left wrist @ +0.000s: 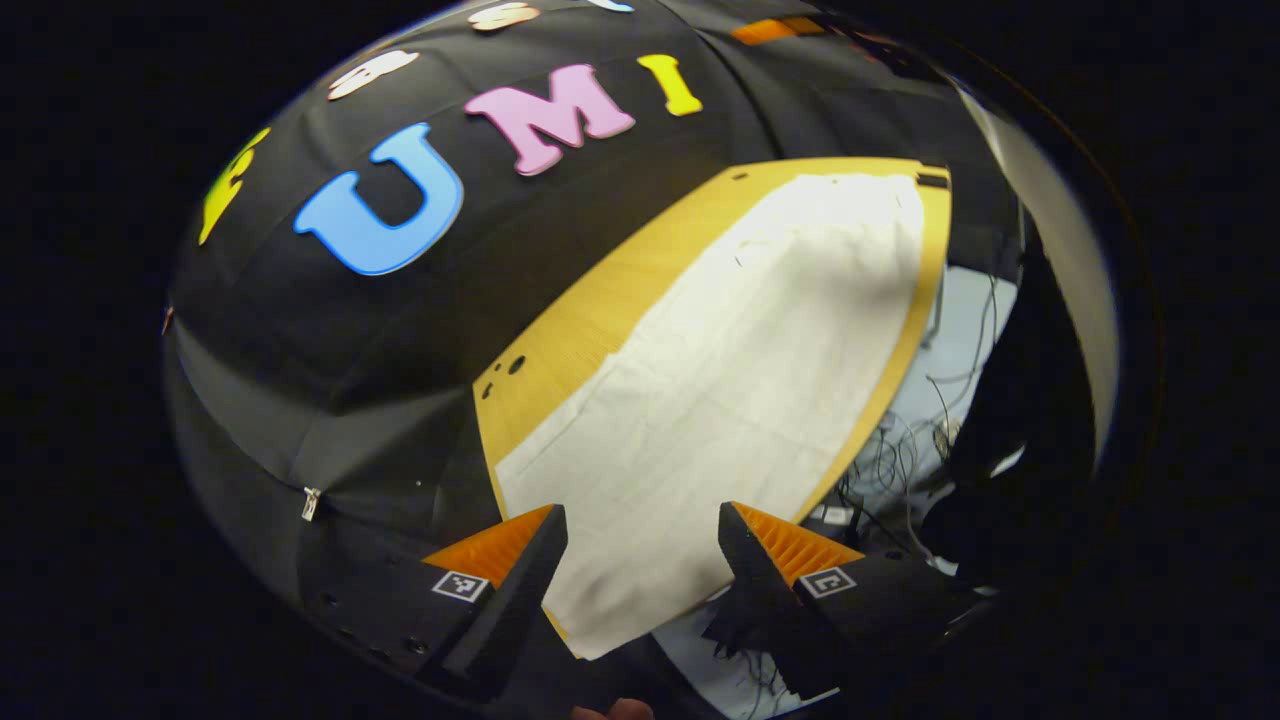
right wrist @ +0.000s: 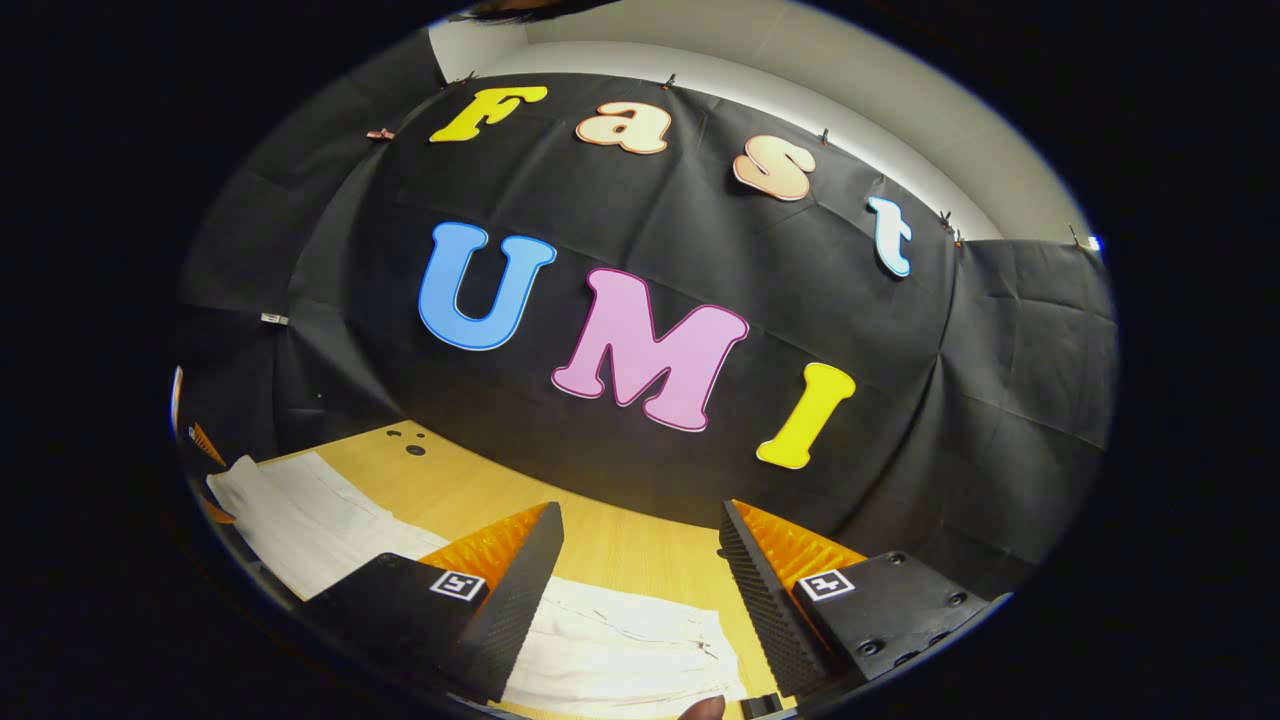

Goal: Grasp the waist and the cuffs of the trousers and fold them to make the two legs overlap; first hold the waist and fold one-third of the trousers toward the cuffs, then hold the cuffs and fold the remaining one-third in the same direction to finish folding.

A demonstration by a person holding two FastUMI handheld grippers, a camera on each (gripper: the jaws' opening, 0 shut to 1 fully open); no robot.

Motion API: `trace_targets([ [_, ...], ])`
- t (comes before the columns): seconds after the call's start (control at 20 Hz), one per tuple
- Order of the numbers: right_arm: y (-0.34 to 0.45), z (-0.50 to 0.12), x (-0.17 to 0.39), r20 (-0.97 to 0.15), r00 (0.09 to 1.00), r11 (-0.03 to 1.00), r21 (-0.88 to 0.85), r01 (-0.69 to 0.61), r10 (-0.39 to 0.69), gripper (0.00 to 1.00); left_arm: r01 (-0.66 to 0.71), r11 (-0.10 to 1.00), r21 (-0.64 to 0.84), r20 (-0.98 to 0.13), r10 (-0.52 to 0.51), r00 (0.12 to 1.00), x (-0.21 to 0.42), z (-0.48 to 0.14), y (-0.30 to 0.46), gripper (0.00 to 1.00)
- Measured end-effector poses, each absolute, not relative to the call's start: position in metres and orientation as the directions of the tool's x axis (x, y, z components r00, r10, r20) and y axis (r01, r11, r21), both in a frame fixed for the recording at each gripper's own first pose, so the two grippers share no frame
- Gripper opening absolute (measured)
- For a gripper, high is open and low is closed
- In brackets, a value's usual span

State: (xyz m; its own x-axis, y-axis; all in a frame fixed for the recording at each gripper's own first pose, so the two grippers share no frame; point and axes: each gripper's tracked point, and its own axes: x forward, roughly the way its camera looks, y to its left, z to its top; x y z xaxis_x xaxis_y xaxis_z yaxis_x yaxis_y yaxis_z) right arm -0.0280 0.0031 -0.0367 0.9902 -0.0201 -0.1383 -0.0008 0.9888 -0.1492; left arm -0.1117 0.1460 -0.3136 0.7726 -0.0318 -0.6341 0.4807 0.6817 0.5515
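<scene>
White trousers point(left wrist: 730, 370) lie flat along the wooden table point(left wrist: 590, 320), stretching away from my left gripper point(left wrist: 640, 540). That gripper hovers open above the near end of the fabric, nothing between its fingers. In the right gripper view the same trousers point(right wrist: 620, 650) run from lower left to below my right gripper point(right wrist: 640, 560), with seams and a wrinkled end just under its fingers. The right gripper is open and holds nothing, raised over the cloth.
The black cloth wall point(right wrist: 650, 300) stands close behind the table's far edge point(right wrist: 480, 470). Small holes point(left wrist: 505, 372) mark the table's corner. Tangled cables point(left wrist: 900, 450) lie on the pale floor past the table's side. The other gripper's tip point(right wrist: 205, 440) peeks at the far left.
</scene>
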Motion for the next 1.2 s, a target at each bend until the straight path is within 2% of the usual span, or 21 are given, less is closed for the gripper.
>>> trace_targets([
  [0.4,0.003,-0.035,-0.034,-0.145,0.989,0.982,-0.189,0.008,-0.037,0.97,0.718,0.4,0.57,-0.783,-0.003,0.623,-0.139,-0.404,0.17,0.97],
  [0.5,0.001,-0.037,-0.035,-0.148,0.988,0.982,-0.191,0.017,-0.046,0.97,0.735,0.375,0.565,-0.794,0.006,0.608,-0.139,-0.411,0.175,0.94],
  [0.55,0.0,-0.038,-0.036,-0.152,0.987,0.982,-0.19,0.021,-0.051,0.97,0.736,0.369,0.568,-0.794,0.01,0.608,-0.136,-0.411,0.175,0.97],
  [1.0,0.001,-0.038,-0.039,-0.151,0.986,0.98,-0.192,0.042,-0.072,0.97,0.757,0.331,0.564,-0.803,0.004,0.597,-0.112,-0.407,0.186,0.96],
  [1.2,-0.003,-0.041,-0.039,-0.161,0.983,0.982,-0.182,0.056,-0.086,0.97,0.781,0.265,0.565,-0.812,0.007,0.584,-0.109,-0.407,0.182,0.96],
])
